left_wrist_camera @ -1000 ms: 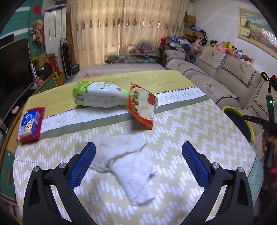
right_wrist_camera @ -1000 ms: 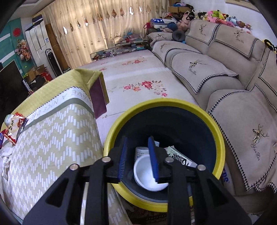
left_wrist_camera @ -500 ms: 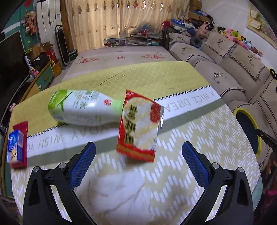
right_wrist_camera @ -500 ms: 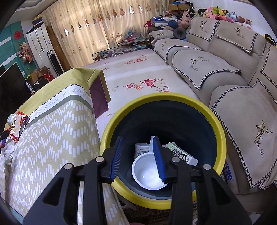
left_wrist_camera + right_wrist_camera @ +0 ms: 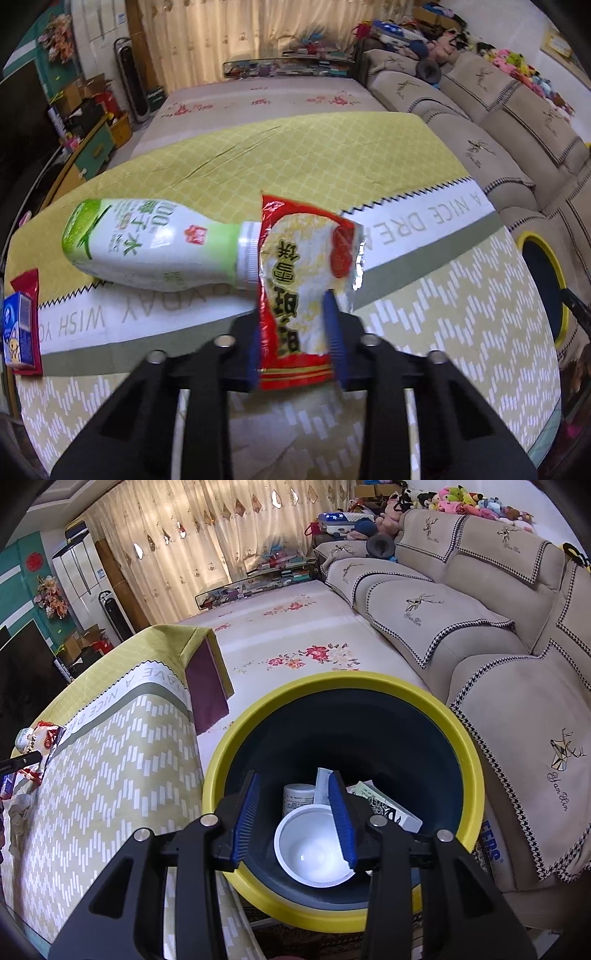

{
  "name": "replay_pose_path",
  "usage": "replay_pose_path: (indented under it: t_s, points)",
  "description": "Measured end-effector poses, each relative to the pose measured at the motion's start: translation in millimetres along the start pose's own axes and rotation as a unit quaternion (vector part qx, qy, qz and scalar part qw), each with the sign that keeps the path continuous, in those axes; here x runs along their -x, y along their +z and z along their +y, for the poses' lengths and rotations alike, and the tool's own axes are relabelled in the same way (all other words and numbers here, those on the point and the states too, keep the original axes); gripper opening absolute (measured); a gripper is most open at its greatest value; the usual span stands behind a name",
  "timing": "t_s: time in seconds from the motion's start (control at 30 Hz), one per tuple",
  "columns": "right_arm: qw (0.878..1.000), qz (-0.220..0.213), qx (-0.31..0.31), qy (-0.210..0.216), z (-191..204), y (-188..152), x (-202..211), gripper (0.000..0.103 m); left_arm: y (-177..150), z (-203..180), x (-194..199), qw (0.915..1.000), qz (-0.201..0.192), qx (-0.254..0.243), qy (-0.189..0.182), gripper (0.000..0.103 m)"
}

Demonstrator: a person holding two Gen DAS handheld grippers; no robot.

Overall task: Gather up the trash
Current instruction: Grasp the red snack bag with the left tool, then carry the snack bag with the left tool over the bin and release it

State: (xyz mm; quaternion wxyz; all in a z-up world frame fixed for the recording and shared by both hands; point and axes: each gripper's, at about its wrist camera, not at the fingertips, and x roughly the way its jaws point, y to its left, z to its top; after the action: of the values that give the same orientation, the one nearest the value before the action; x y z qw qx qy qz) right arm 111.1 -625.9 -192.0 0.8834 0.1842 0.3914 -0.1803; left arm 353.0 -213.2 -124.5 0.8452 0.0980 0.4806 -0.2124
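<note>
One red snack wrapper (image 5: 303,291) with a pale yellow printed face and a torn silvery edge lies on my table (image 5: 424,332), its far end overlapping the neck of a green-and-white bottle (image 5: 147,251) that lies on its side. My left gripper (image 5: 295,343) has its blue pads against the wrapper's two long edges, pinching its near half between them, so the bag sits squarely in my jaws while still resting on the yellow patterned cloth. At the left edge of the table lies a small blue carton (image 5: 16,328) on a red packet (image 5: 31,295).

My right gripper (image 5: 295,819) hovers over the yellow-rimmed bin (image 5: 469,775) beside the table, its jaws parted with nothing between them. Inside the dark bin I see a white bowl (image 5: 314,853), a white cylindrical tub (image 5: 297,797) behind it, and a printed box (image 5: 388,808) to the right. A beige sofa (image 5: 461,620) runs along the far side of the bin.
</note>
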Motion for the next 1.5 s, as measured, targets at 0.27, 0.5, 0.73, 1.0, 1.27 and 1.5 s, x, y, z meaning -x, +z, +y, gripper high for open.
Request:
replay_pose_path:
  t_s: [0.27, 0.5, 0.73, 1.0, 1.27, 1.5]
  points:
    - [1.0, 0.0, -0.001, 0.006, -1.3, -3.5, 1.8, 0.037, -6.1, -24.7, 26.3, 0.9987, -0.039, -0.027, -0.021, 0.004]
    - [1.0, -0.013, 0.001, 0.004, -8.4, -3.2, 17.4, 0.046, -16.5, -60.9, 64.8, 0.9948, -0.06, -0.068, -0.047, 0.004]
    - [1.0, -0.023, -0.004, -0.01, -27.5, -9.1, 35.0, 0.053, -25.6, -151.3, 89.4, 0.9829, -0.07, -0.135, -0.103, 0.004]
    - [0.998, -0.042, -0.018, -0.037, -68.2, -15.7, 61.8, 0.057, -22.6, -291.8, 77.9, 0.9596, -0.051, -0.215, -0.174, 0.004]
    - [0.995, -0.059, -0.045, -0.067, -114.7, -22.7, 86.3, 0.062, -16.7, -394.4, 31.0, 0.948, -0.013, -0.26, -0.183, 0.004]
    - [0.994, -0.048, -0.07, -0.064, -138.9, -32.9, 80.0, 0.062, -8.5, -436.6, 2.2, 0.9509, 0.003, -0.262, -0.165, 0.047]
